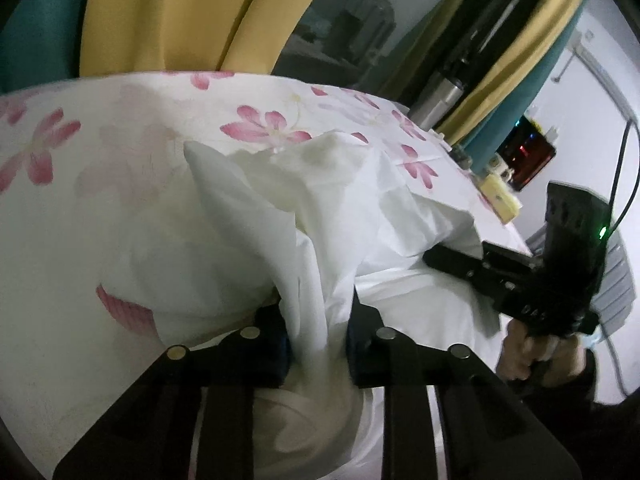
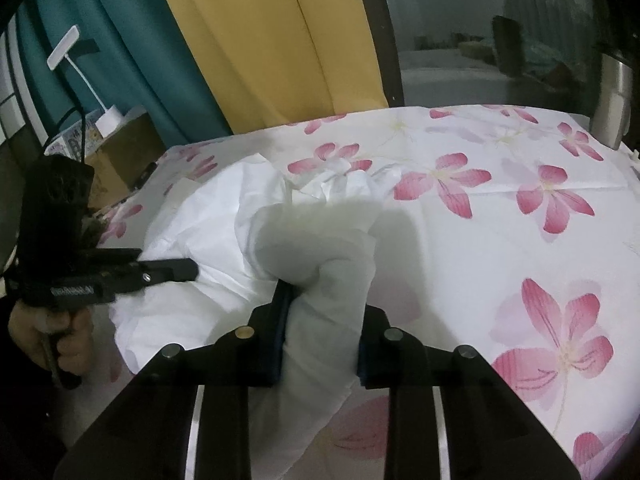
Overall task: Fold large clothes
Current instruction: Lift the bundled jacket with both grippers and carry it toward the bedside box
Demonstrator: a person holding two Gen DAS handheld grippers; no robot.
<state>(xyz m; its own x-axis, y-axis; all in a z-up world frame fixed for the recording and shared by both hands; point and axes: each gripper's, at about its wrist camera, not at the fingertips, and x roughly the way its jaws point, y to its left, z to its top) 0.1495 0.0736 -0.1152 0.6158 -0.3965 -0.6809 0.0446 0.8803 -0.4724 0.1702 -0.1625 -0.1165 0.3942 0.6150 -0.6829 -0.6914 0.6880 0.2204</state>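
1. Floral sheet, before yellow curtains.
2. White garment: crumpled mid-sheet (no fold visible).
3. Left gripper and right gripper each pinch bunched cloth; folding appears barely begun.

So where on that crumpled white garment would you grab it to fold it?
By the bunched edges nearest the person, coming in low from the front, one hand-held gripper per side. The white garment lies heaped on the floral sheet, and its loose near folds gather into ridges that fit between two fingers. The left hand-held gripper and right hand-held gripper are each clamped there.
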